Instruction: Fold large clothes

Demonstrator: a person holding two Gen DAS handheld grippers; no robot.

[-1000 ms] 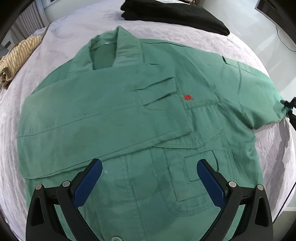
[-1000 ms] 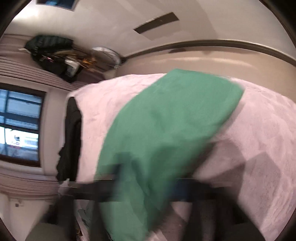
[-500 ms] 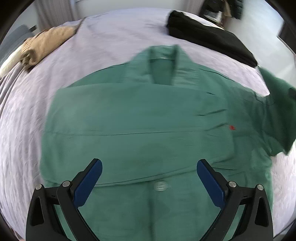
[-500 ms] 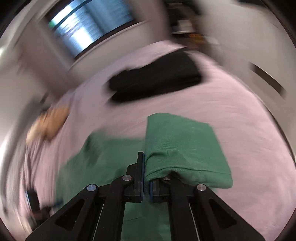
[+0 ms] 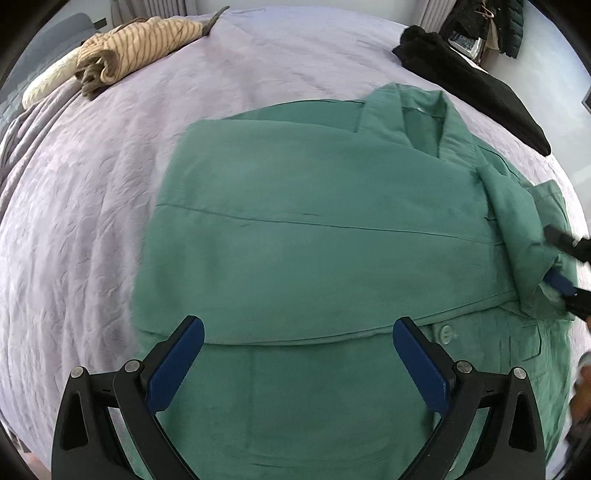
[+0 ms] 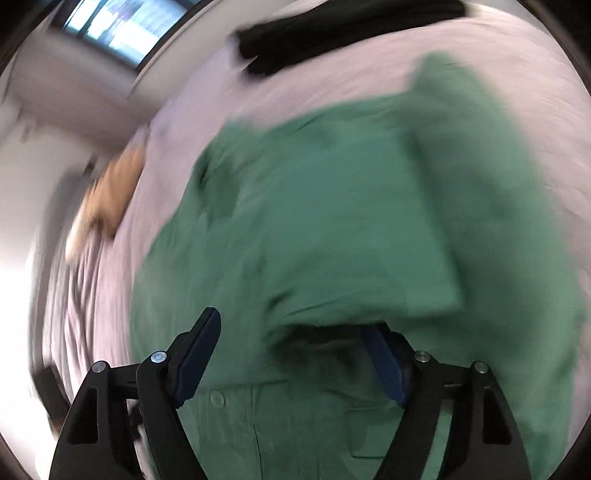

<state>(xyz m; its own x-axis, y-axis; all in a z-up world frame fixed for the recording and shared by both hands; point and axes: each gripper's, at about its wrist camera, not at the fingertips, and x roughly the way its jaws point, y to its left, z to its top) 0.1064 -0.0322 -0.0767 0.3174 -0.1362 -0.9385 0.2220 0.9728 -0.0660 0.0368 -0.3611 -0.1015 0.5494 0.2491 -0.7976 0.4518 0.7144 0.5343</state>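
From the left wrist camera, a green shirt [image 5: 332, 236] lies flat on a bed covered by a pale lilac bedspread [image 5: 92, 206]. Its collar points toward 1 o'clock and its hem runs toward the camera at 6 o'clock, so the long axis goes from near to far. One sleeve is folded across the chest from the 9 o'clock side. The left gripper [image 5: 295, 365] hovers above the lower shirt, jaws spread wide and holding nothing. At 3 o'clock the right gripper [image 5: 565, 269] shows at the frame edge, a bunched fold of the other sleeve draped against its blue pad. A tan striped garment [image 5: 140, 44] lies at 11 o'clock and a black garment [image 5: 472, 81] at 1 o'clock, both on the bed and well apart from the shirt. Dark clothes hang in the far corner.

The right wrist camera is heavily blurred. The green shirt [image 6: 332, 221] fills the middle, a sleeve flap lying over it. The right gripper [image 6: 295, 354] has its jaws wide apart, with cloth draped over the right pad but not pinched. The black garment [image 6: 332, 33] sits at 12 o'clock, a window at 11 o'clock.
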